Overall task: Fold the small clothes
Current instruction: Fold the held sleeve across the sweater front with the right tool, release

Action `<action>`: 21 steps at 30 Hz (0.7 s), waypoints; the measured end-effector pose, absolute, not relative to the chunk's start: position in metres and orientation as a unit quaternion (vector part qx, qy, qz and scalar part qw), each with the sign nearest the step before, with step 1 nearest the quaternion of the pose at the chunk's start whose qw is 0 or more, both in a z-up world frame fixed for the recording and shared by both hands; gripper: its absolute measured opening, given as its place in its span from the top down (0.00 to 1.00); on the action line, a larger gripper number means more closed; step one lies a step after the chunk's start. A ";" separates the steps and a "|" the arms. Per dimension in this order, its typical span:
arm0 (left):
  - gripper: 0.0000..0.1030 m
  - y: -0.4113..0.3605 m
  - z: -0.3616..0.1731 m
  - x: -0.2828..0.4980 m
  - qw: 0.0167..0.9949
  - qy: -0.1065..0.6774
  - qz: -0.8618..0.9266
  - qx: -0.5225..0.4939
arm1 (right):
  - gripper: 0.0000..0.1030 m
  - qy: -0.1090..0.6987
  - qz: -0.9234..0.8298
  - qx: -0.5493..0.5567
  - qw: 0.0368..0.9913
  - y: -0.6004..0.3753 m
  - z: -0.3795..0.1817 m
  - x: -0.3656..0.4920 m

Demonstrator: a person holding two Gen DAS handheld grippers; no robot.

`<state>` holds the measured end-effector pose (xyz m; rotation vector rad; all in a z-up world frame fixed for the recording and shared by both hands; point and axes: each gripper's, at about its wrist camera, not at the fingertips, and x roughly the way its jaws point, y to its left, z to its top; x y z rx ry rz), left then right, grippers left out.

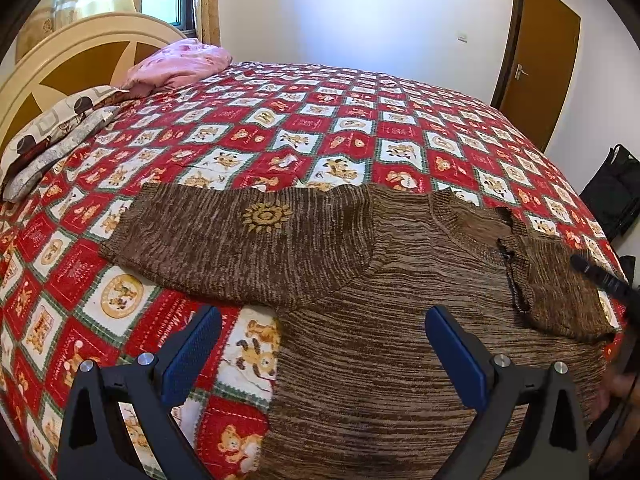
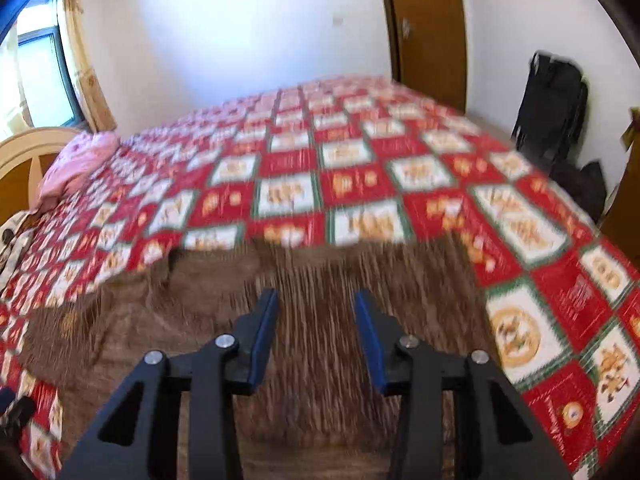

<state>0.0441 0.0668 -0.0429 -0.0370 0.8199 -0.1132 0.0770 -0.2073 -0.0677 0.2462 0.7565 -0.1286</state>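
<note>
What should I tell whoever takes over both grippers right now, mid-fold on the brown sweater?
Left gripper: open, empty, over the near edge of the brown striped knit sweater.
Right gripper: open, nothing between its fingers, above the sweater; this view is blurred.
Sweater lies on the red-and-white teddy-bear patchwork quilt. The sleeve with the yellow sun emblem is spread flat out to the side; the other sleeve is already folded in over the body.
Left: fold in the emblem sleeve, then fold the body.

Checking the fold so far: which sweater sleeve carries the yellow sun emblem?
The sleeve stretched toward the pillows; the other sleeve is plain brown.
</note>
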 end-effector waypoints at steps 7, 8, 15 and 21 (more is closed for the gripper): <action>0.01 0.060 -0.038 0.037 0.920 0.389 -0.056 0.010 | 0.29 0.395 -0.013 0.103 0.913 -0.151 -0.091 0.077; 0.01 0.060 -0.037 0.037 0.920 0.387 -0.054 0.013 | 0.27 0.395 -0.014 0.083 0.915 -0.143 -0.092 0.077; 0.01 0.062 -0.041 0.041 0.916 0.399 -0.052 0.004 | 0.65 0.412 -0.057 0.025 0.909 -0.136 -0.109 0.101; 0.01 0.058 -0.039 0.040 0.918 0.392 -0.055 0.009 | 0.90 0.403 -0.054 0.053 0.912 -0.142 -0.101 0.092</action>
